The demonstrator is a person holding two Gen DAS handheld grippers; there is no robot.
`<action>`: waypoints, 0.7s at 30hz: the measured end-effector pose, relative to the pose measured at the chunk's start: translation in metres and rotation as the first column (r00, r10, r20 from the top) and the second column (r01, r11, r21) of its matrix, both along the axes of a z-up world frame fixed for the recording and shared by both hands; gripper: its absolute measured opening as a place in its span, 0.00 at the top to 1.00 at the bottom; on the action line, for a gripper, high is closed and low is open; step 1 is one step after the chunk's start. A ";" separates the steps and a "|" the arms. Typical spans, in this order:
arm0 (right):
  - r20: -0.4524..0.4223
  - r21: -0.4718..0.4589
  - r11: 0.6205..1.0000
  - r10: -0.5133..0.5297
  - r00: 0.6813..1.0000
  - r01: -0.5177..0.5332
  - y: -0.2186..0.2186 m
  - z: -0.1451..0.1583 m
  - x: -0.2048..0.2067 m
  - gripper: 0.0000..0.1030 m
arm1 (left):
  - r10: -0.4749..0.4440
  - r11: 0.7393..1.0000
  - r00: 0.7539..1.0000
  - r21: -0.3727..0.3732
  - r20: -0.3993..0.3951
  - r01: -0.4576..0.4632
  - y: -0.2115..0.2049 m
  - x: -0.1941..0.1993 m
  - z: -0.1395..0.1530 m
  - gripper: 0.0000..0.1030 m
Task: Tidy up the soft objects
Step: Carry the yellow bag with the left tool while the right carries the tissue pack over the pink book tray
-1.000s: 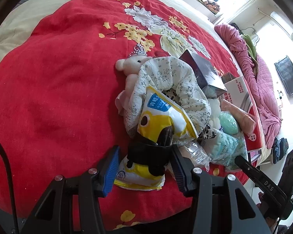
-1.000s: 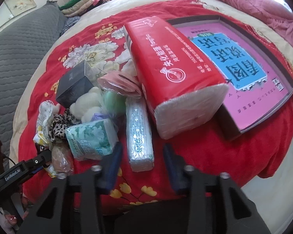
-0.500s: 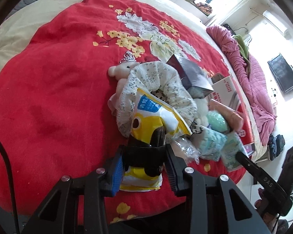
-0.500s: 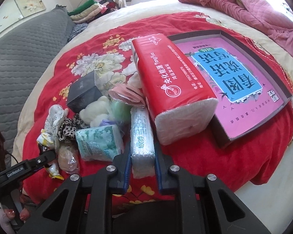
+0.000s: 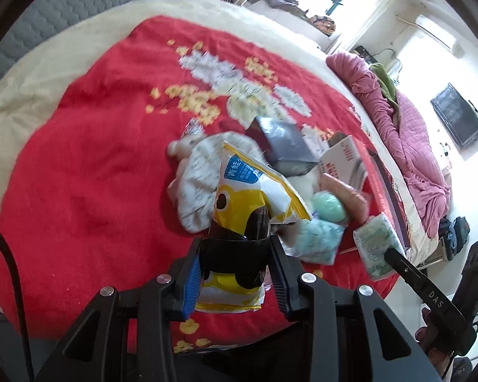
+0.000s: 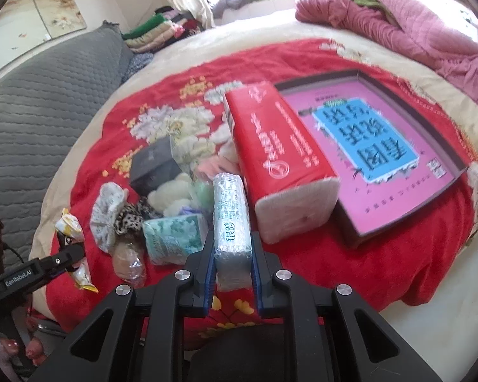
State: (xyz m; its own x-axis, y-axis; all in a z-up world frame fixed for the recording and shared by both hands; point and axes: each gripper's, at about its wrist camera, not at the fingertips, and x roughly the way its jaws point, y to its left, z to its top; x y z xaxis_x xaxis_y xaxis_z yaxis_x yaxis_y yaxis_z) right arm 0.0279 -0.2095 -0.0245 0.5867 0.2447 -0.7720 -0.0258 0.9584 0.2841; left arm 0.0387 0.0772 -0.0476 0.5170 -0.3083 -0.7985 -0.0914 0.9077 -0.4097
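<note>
My left gripper [image 5: 235, 273] is shut on a yellow snack bag [image 5: 248, 203] and holds it lifted above the red bedspread [image 5: 79, 175]. My right gripper [image 6: 232, 270] is shut on a long white tissue pack [image 6: 231, 213], raised off the bed; that pack also shows in the left wrist view [image 5: 377, 248]. A pile of soft things lies on the bed: a floral cloth [image 5: 197, 172], a pink plush toy [image 5: 178, 149], a green tissue pack [image 6: 175, 232], a mint ball [image 5: 328, 203] and a leopard scrunchie [image 6: 127, 219].
A big red tissue pack [image 6: 280, 159] lies beside a pink-lidded box [image 6: 382, 156]. A dark grey box [image 6: 153, 165] sits behind the pile. A crumpled plastic bag [image 6: 127, 261] lies near the bed's front edge. A pink quilt [image 6: 414, 25] is heaped at the far right.
Both grippers closed from open onto their objects, then lifted them: the left raised the snack bag, the right raised the white tissue pack off the bedspread.
</note>
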 end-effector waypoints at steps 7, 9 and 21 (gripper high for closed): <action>0.090 0.005 1.000 -0.005 0.996 0.005 -0.006 0.026 -0.011 0.82 | -0.050 0.998 0.997 0.031 0.058 0.049 -0.029 -0.001 0.034 0.62; 0.122 0.003 1.000 -0.012 0.992 0.012 -0.009 0.034 -0.014 0.82 | -0.066 0.997 0.995 0.044 0.077 0.063 -0.040 0.000 0.044 0.62; 0.218 0.007 0.997 -0.072 0.973 0.072 -0.047 0.065 -0.017 0.82 | -0.182 0.981 0.978 0.091 0.097 0.174 -0.118 0.011 0.076 0.62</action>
State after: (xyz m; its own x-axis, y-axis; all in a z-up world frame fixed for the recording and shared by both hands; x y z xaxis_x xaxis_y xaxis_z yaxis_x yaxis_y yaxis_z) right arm 0.0112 -0.2561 0.0410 0.7572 0.1946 -0.6235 -0.0177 0.9603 0.2783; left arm 0.0501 -0.0407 0.0280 0.5411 -0.3392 -0.7695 0.1140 0.9362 -0.3326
